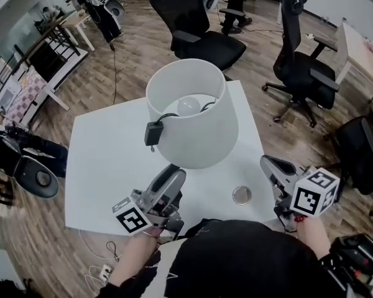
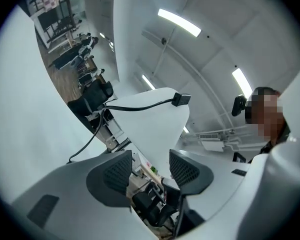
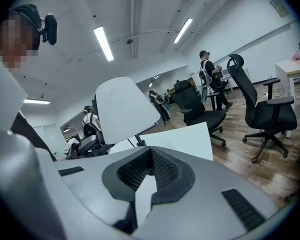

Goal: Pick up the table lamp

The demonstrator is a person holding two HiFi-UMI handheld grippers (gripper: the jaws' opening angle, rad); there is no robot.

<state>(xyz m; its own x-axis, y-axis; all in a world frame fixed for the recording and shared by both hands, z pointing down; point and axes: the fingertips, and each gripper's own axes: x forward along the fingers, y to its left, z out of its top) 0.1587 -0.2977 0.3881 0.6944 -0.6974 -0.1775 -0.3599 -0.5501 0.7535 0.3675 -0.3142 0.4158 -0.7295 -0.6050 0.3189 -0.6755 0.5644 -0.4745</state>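
- Starting nearest: L gripper (image 1: 174, 174) sits just on the near side of the table lamp (image 1: 199, 129), tips by the shade's lower edge. Jaws wide apart, nothing btwn them; its own view shows the shade ahead of the pads, untouched.
- R gripper (image 1: 268, 162) is right of the lamp & a bit nearer, apart from it. Jaws pressed together, empty.
- Small round metal disc (image 1: 241, 195) lies right of & nearer than the lamp, btwn the two grippers. Keep off it.
- Lamp stands on the white table (image 1: 105, 166), shade opening up w/ bulb showing; base hidden under the shade.
- Progress, as I judge: L reach approx done, no grip made, lift not begun. Left to do: close on the lamp, raise it clear.
- Black cord (image 1: 153, 132) w/ a small box hangs over the shade rim on the lamp's left. Prob. trails on a lift & could snag.
- Edges: bare top left of the lamp. Far edge looks close behind the lamp, so little room to push fwd.
- Above the lamp: open air, nothing in the way.
- Beyond the lamp: office chairs (image 1: 199, 23) on wood floor, well apart.
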